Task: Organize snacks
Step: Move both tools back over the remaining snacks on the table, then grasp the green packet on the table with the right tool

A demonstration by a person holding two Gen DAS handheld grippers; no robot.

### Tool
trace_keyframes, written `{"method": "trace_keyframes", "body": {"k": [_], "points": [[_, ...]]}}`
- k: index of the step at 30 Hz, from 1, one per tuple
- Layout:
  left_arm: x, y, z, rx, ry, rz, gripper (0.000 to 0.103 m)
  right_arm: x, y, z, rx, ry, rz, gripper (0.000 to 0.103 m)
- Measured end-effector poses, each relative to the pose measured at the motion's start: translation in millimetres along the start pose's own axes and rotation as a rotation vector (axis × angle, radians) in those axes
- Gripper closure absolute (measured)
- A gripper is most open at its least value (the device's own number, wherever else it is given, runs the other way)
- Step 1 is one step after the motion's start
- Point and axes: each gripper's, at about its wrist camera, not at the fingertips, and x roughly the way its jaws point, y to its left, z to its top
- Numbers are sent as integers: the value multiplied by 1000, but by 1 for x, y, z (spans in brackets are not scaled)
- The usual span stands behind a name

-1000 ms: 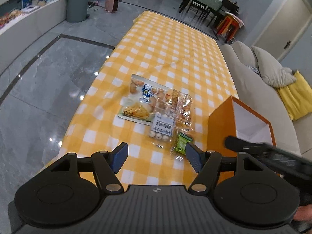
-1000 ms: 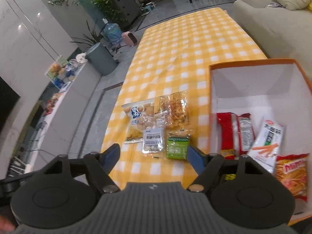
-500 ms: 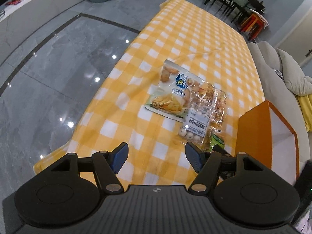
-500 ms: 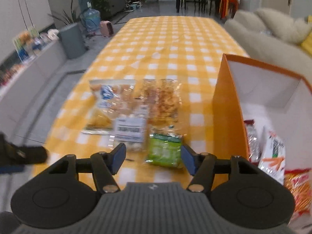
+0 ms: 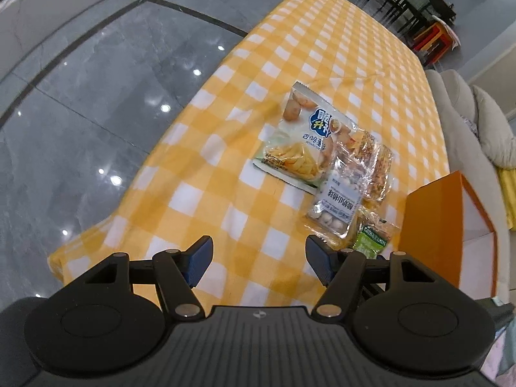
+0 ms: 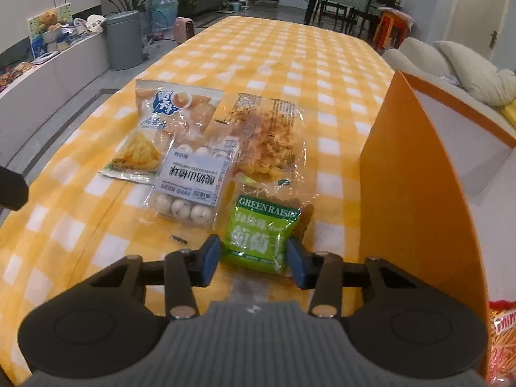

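Raisin packet (image 6: 258, 237) between right gripper (image 6: 253, 259) pads, jaws closing, not yet pressing; left gripper (image 5: 258, 259) open, empty.

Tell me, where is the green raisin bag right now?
In the right wrist view the green raisin bag lies on the checked tablecloth between the closing right gripper jaws, beside the orange box.
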Motion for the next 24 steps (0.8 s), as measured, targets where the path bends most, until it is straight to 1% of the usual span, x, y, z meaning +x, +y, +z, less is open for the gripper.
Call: {"method": "trace_keyframes", "body": {"k": [3,4,6,7,9,10,12,13,14,15,17,19,22,24], "points": [[-1,-1,-2,-5,6,-23,26,-8,0,-4,-6,20,53,61],[-1,-1,-2,-8,7,-31,26,-10,1,-6,-15,29,67,63],[-1,-1,-3,-13,10,-35,26,-19,4,-11,-30,53,112,72],[0,-1,-4,-15,12,-31,26,-22,6,-14,-35,69,134,82],[0,-1,-4,-17,14,-24,26,-25,9,-20,-33,134,218,86],[-1,-1,-4,-18,13,-25,26,-25,10,-24,-12,152,245,85],[-2,1,-4,-26,10,-33,26,-28,10,-31,52,135,234,73],[-3,2,-4,-30,9,-37,26,-30,12,-33,79,114,217,56],[-3,3,-4,-35,9,-40,26,-32,13,-35,101,93,201,43],[-3,4,-4,-41,9,-39,26,-35,16,-36,124,63,188,38],[-3,8,-4,-53,10,-39,26,-41,20,-36,178,13,148,21],[-3,11,-3,-68,10,-37,26,-41,22,-33,233,-9,98,15],[-8,18,-3,-62,-21,20,26,-31,29,-31,310,-20,11,13],[-11,28,-1,-95,-33,43,26,-26,33,-30,306,-47,-36,10]]}}
